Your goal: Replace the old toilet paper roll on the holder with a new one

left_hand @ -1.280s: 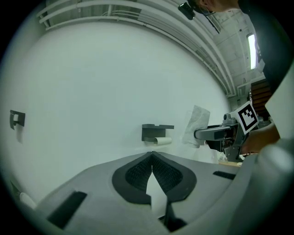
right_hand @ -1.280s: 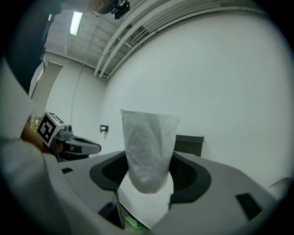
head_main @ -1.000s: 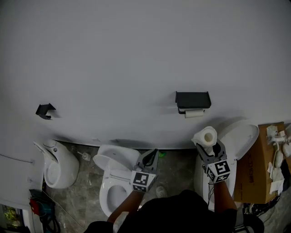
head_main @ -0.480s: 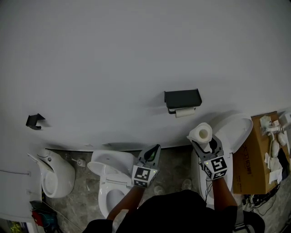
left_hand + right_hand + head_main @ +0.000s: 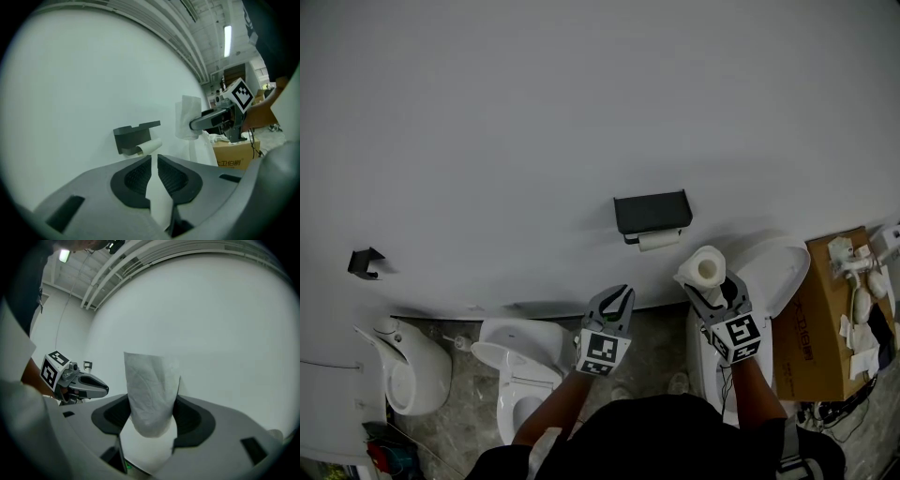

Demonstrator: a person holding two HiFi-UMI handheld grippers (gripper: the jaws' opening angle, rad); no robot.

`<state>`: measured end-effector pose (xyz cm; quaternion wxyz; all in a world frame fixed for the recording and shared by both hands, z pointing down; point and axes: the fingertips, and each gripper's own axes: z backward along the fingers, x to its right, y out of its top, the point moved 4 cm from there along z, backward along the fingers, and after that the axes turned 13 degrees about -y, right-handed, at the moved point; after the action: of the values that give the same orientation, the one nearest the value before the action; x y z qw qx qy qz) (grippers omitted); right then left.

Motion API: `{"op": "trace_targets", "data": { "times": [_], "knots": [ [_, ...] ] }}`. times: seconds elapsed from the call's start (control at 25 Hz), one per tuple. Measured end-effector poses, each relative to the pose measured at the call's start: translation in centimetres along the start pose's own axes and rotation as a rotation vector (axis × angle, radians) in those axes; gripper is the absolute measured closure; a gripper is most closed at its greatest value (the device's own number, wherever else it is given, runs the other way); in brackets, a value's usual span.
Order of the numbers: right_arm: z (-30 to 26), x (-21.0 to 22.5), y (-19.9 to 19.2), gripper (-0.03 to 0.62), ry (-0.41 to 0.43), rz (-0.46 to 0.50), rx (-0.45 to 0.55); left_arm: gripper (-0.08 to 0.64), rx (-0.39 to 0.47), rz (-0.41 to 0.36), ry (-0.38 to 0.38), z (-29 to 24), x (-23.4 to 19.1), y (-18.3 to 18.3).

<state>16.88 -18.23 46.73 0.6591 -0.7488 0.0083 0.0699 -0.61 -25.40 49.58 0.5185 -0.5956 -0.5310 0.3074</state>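
Closing on the holder (image 5: 652, 211): both my grippers have drawn nearer it, and the old roll (image 5: 658, 240) is still mounted. My right gripper (image 5: 712, 292) grasps the new roll (image 5: 705, 270) just below the holder. My left gripper (image 5: 619, 298) is all but clenched, its jaws just cracked apart. The white sliver between them may be only background. Removal not begun.

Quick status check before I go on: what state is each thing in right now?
Holder: on the wall, occupied.
Old roll: nearly used up, on the holder.
Right gripper: shut on the new roll.
New roll: full, not yet mounted.
Left gripper: almost shut, jaws just opened a crack; white sliver in the gap, can't tell what.
Middle toilet: lid up.
Right toilet: lid up.
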Motion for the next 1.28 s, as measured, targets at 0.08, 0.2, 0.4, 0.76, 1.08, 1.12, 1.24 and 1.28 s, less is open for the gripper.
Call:
{"op": "trace_targets", "data": {
  "times": [0.08, 0.2, 0.4, 0.76, 1.08, 1.12, 1.24, 1.28],
  "knots": [
    [-0.1, 0.6, 0.1, 0.321, 0.009, 0.006, 0.003, 0.463, -0.045, -0.076, 0.001, -1.4, 0.2, 0.5],
    [-0.3, 1.4, 0.0, 0.321, 0.023, 0.006, -0.003, 0.437, -0.108, -0.207, 0.007, -3.5, 0.4, 1.4],
    [-0.6, 1.9, -0.2, 0.321, 0.051, -0.008, -0.013, 0.411, -0.212, -0.393, 0.023, -6.5, 0.2, 2.2],
    [-0.6, 2.4, -0.9, 0.321, 0.077, 0.007, -0.036, 0.348, -0.370, -0.652, 0.060, -10.6, -1.4, 2.9],
    [-0.5, 2.7, -0.9, 0.321, 0.081, 0.009, -0.034, 0.336, -0.486, -0.822, 0.080, -13.0, -1.8, 2.0],
    [-0.4, 2.8, -1.0, 0.321, 0.083, 0.011, -0.038, 0.331, -0.494, -0.830, 0.081, -13.2, -1.8, 1.9],
    [-0.4, 3.0, -1.1, 0.321, 0.084, 0.012, -0.045, 0.330, -0.515, -0.857, 0.098, -13.6, -2.0, 1.7],
    [-0.3, 3.1, -1.1, 0.321, 0.084, 0.011, -0.041, 0.330, -0.518, -0.863, 0.105, -13.9, -2.1, 1.6]
  ]
}}
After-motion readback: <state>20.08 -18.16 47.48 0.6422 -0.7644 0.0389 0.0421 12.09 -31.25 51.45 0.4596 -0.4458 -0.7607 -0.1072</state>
